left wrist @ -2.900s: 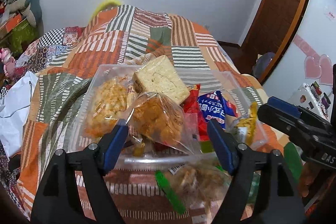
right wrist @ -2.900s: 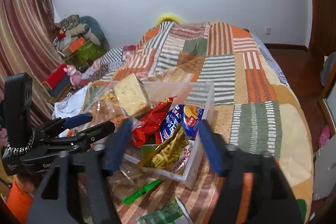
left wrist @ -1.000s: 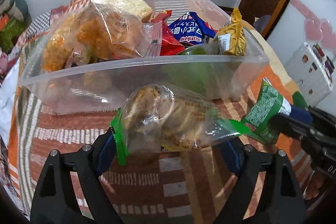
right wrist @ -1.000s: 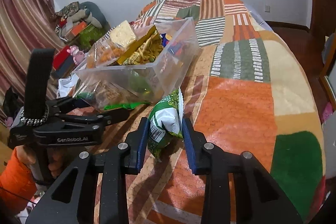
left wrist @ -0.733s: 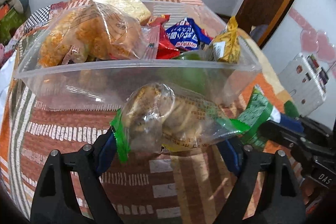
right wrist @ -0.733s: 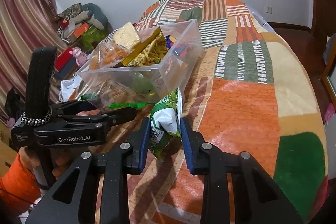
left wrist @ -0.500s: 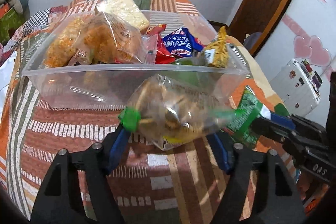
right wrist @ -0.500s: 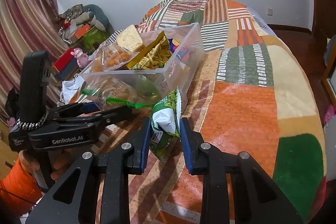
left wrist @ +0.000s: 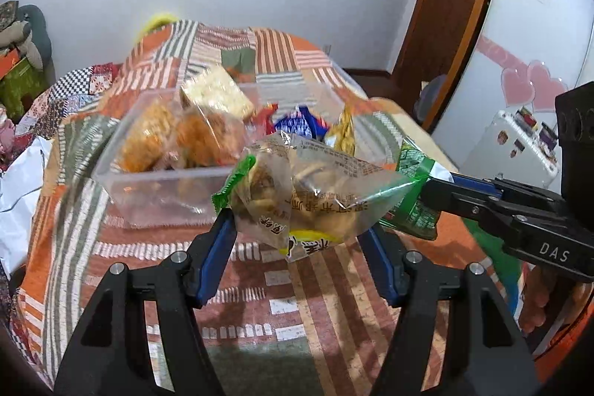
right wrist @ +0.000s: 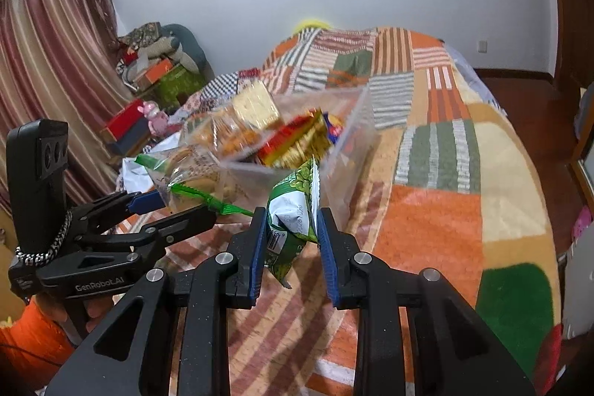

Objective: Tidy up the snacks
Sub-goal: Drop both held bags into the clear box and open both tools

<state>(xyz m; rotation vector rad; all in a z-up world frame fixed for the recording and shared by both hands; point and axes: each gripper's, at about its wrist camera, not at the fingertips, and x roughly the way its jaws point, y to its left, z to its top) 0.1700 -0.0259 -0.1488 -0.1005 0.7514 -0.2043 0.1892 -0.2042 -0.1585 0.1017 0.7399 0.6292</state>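
A clear plastic bin [left wrist: 156,190] [right wrist: 356,132] of snack packs stands on the patchwork bedspread. My left gripper [left wrist: 302,232] is shut on a clear, green-edged bag of biscuits [left wrist: 312,199], held in the air in front of the bin; the bag also shows in the right wrist view [right wrist: 185,169]. My right gripper [right wrist: 291,229] is shut on a green snack packet [right wrist: 293,210], lifted near the bin's front corner; the packet shows in the left wrist view [left wrist: 417,195] too.
The bin holds orange puffed snacks [left wrist: 178,140], a pale cracker block [left wrist: 219,95], red, blue and yellow packs. The bedspread [right wrist: 464,195] spreads right of the bin. Boxes and toys [right wrist: 156,73] stand at the left by a curtain. A door [left wrist: 449,6] is at the right.
Both grippers have risen with their packs, from the bedspread level to about the height of the bin's rim. The bin has not moved.
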